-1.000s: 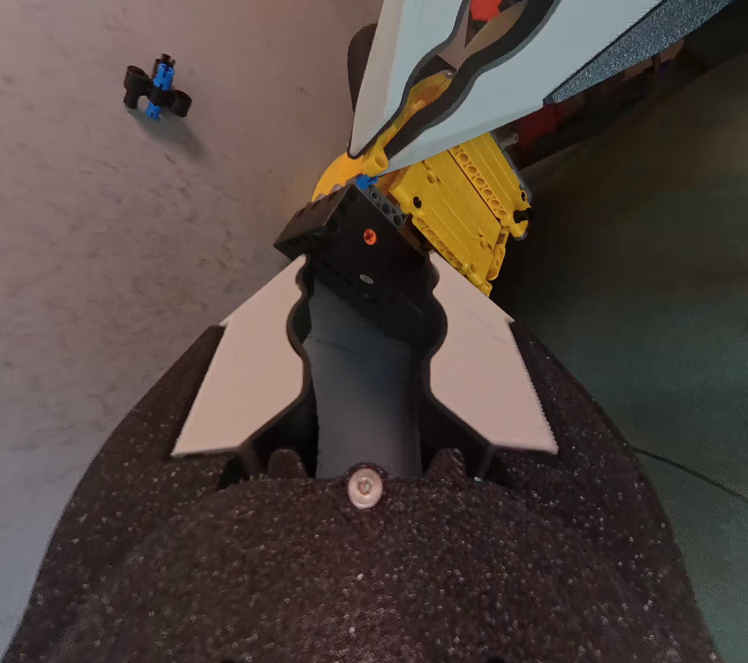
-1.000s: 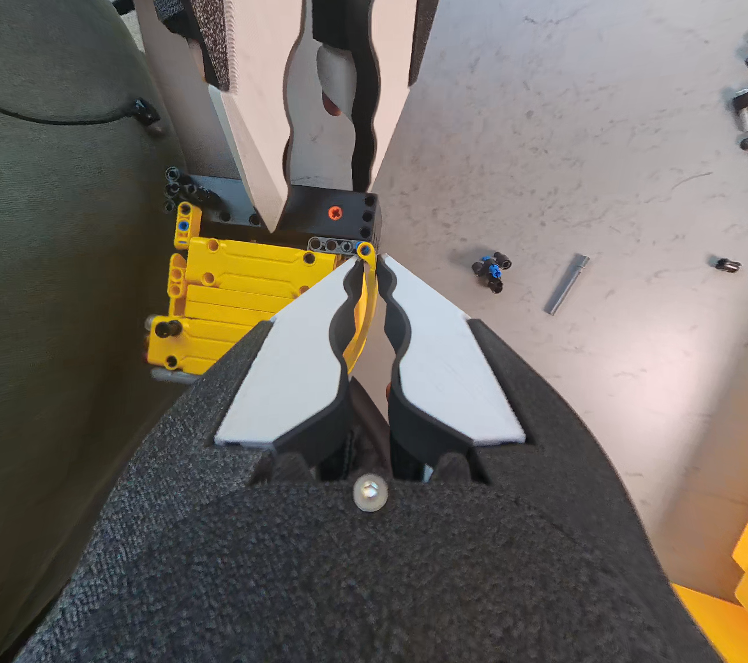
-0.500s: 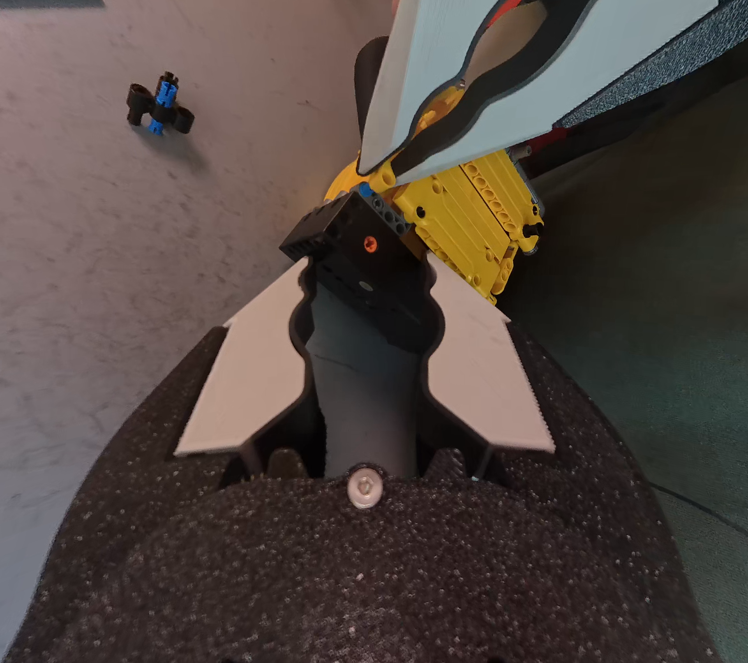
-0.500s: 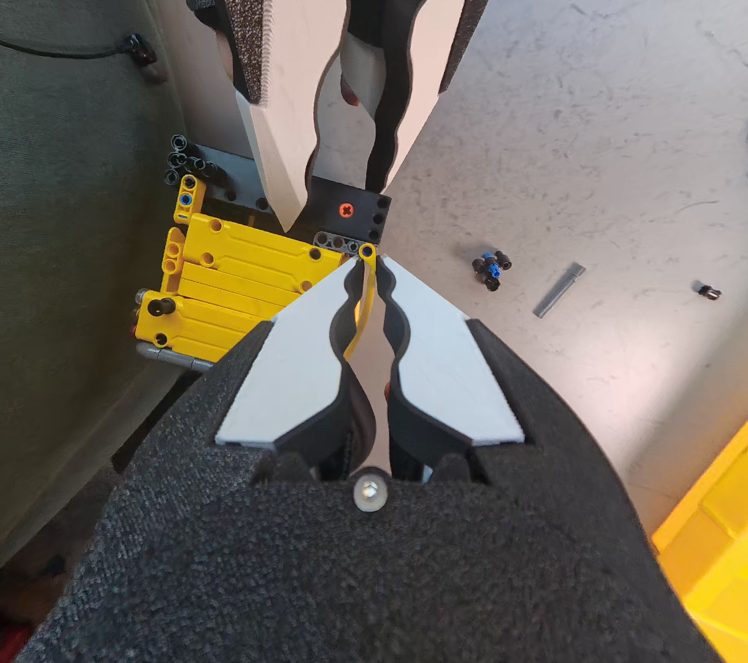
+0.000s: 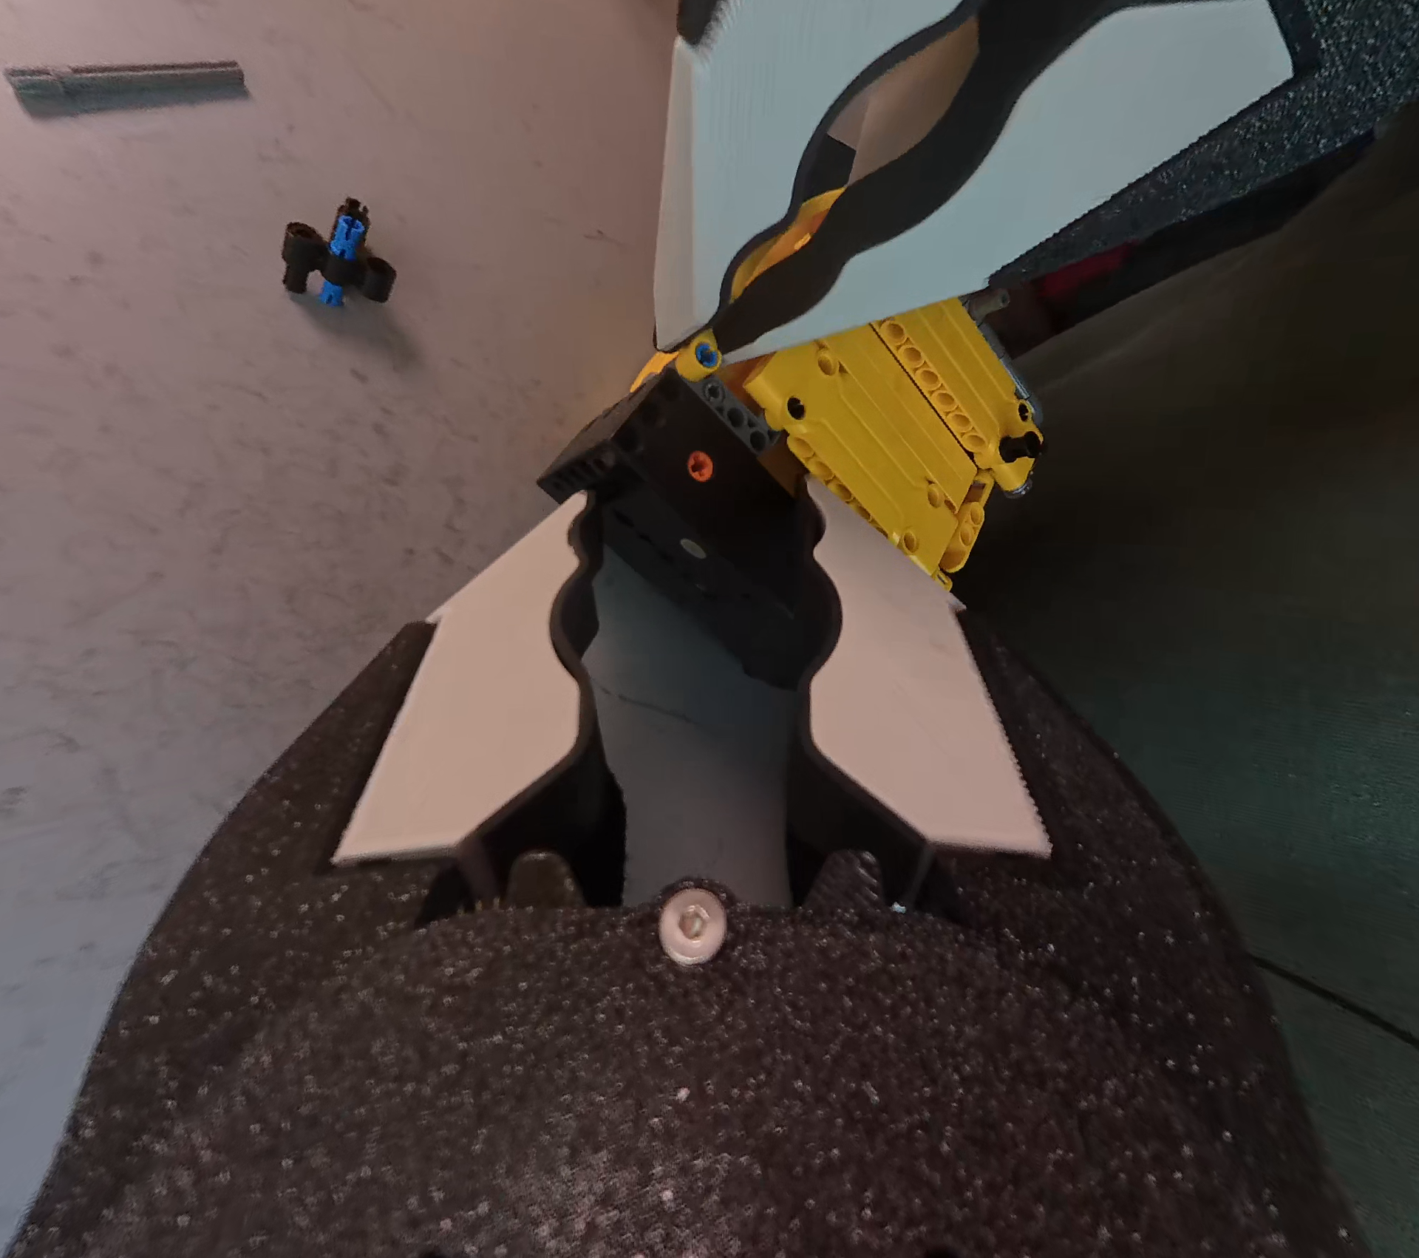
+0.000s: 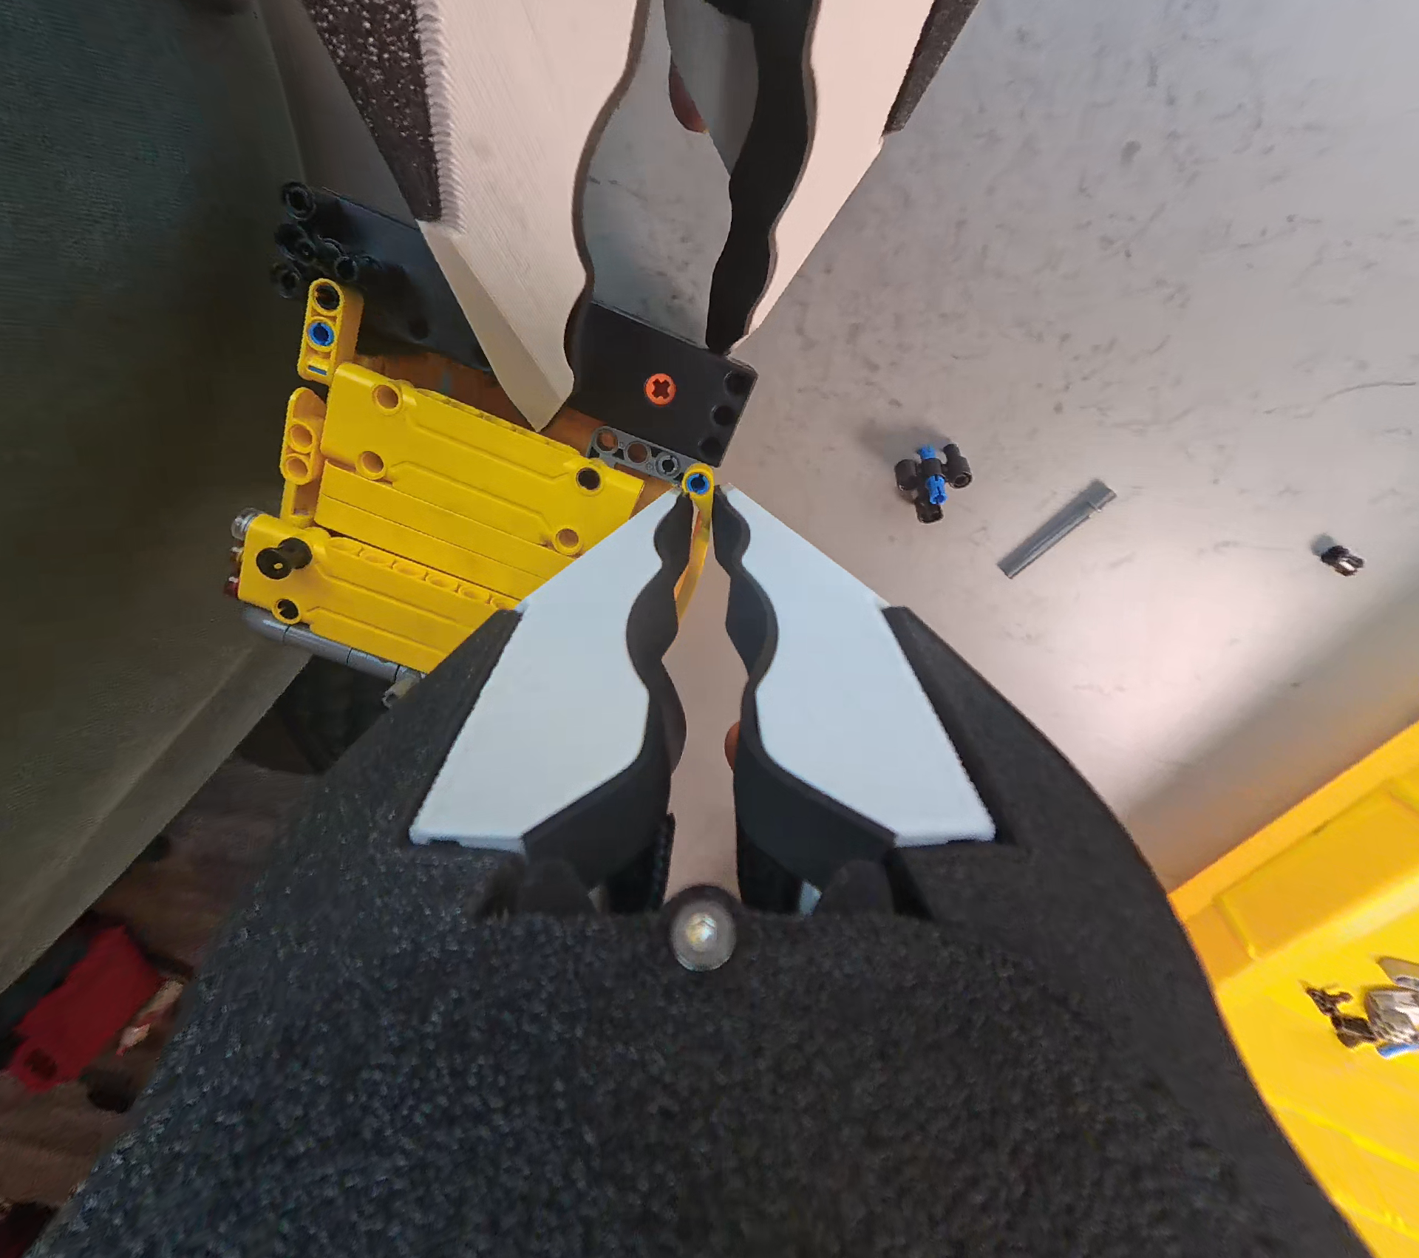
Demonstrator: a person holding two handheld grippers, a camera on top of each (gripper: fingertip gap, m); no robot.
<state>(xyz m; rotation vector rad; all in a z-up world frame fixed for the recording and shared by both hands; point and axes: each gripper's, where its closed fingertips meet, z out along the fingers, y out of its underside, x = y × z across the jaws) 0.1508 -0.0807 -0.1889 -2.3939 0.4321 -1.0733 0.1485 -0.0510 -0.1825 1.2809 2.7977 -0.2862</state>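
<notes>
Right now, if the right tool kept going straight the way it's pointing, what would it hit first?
The right tool is shut on a thin yellow piece. Straight ahead, almost touching, sits the black block held by the left tool, so probably that block first, though depth is hard to judge.

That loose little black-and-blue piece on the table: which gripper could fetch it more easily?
Probably the right gripper: it pinches only a thin yellow strip, while the left gripper carries the model's black block. The piece lies nearby.

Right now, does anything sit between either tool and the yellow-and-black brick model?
Nothing visible does. The left tool is shut on the black block; the right tool pinches the thin yellow strip by the blue pin.
</notes>
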